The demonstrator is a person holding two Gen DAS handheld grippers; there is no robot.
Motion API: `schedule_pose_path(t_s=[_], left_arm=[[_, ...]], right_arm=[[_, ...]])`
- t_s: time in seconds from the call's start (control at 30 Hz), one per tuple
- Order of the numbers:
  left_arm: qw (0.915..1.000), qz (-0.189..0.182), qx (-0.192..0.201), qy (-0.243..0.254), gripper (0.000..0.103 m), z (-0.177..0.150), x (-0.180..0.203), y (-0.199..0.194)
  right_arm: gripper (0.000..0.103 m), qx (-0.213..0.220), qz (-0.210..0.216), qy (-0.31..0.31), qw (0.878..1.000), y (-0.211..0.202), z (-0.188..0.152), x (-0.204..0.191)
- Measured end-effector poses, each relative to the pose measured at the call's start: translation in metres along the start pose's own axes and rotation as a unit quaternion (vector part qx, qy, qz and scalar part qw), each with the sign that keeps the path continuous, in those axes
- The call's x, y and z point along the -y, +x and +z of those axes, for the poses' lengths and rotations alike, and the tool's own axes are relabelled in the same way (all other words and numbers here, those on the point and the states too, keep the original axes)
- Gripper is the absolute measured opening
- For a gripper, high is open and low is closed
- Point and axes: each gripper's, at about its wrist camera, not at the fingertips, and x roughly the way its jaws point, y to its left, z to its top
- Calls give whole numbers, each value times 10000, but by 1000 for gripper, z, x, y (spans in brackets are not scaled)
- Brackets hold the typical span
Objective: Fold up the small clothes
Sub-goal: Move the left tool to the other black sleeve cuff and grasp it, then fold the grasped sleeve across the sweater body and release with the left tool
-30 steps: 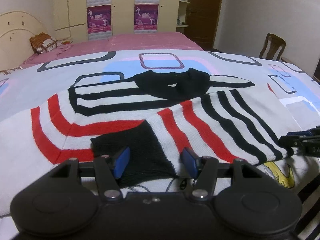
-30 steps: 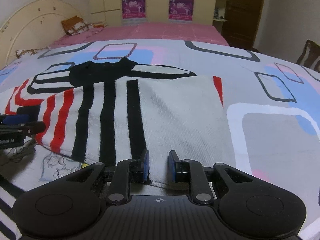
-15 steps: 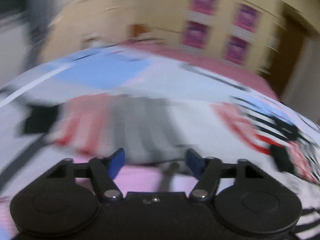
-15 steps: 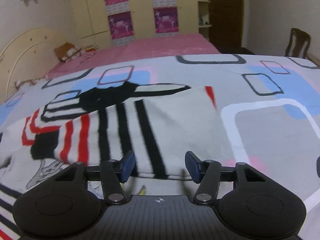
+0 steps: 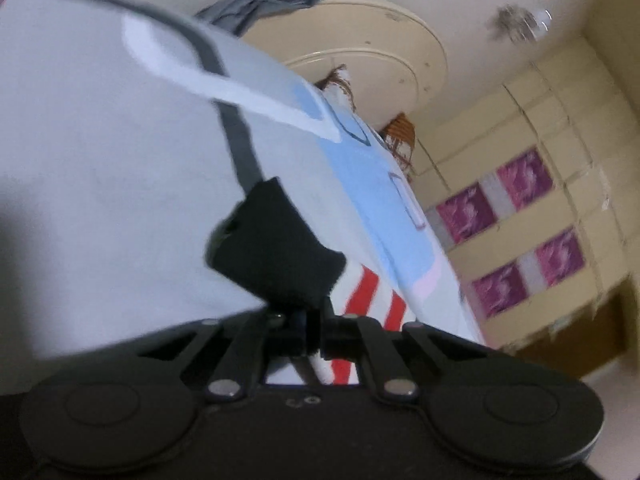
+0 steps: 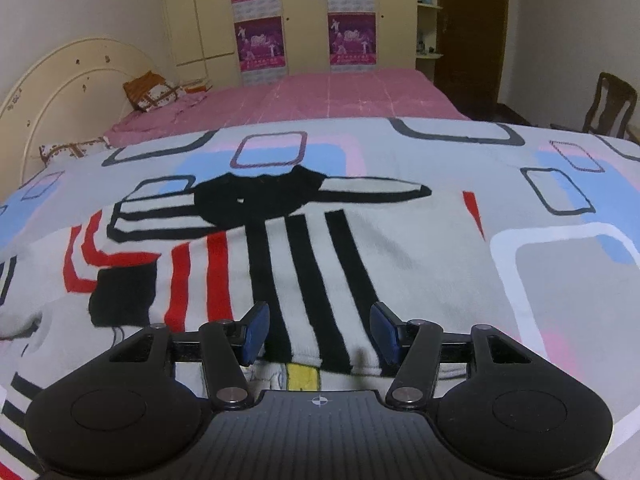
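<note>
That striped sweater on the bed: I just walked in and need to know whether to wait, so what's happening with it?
A person with a handheld gripper in each hand is folding the striped sweater on the patterned bedspread. The left gripper is shut on the black cuff of a sleeve, its camera steeply tilted. The right gripper is open over the sweater's near hem, holding nothing. The fold is not finished.

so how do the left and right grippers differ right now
The left gripper has its jaws shut on the black cuff of the striped sweater; the right gripper has its jaws spread wide, holding nothing. The left wrist view is tilted hard toward the headboard, while the right looks level over the sweater's hem. Both are the same black build.
</note>
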Motion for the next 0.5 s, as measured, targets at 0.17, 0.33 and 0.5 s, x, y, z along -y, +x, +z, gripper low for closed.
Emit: schedule_pose_path(t_s=[0.17,0.33,0.5], left_arm=[[9979,-254,56,589,5,-8,33,2],[9836,-757,-261,1614,5,-32,105,13],[9585,-1239,-735,2461,5,-89,174,16]], right_arm=[[56,44,-76,141,9999,-5,2,12],[56,32,-136,293,9995,-4,-2,24],[56,60,-101,418,9991,-6,-4,34]])
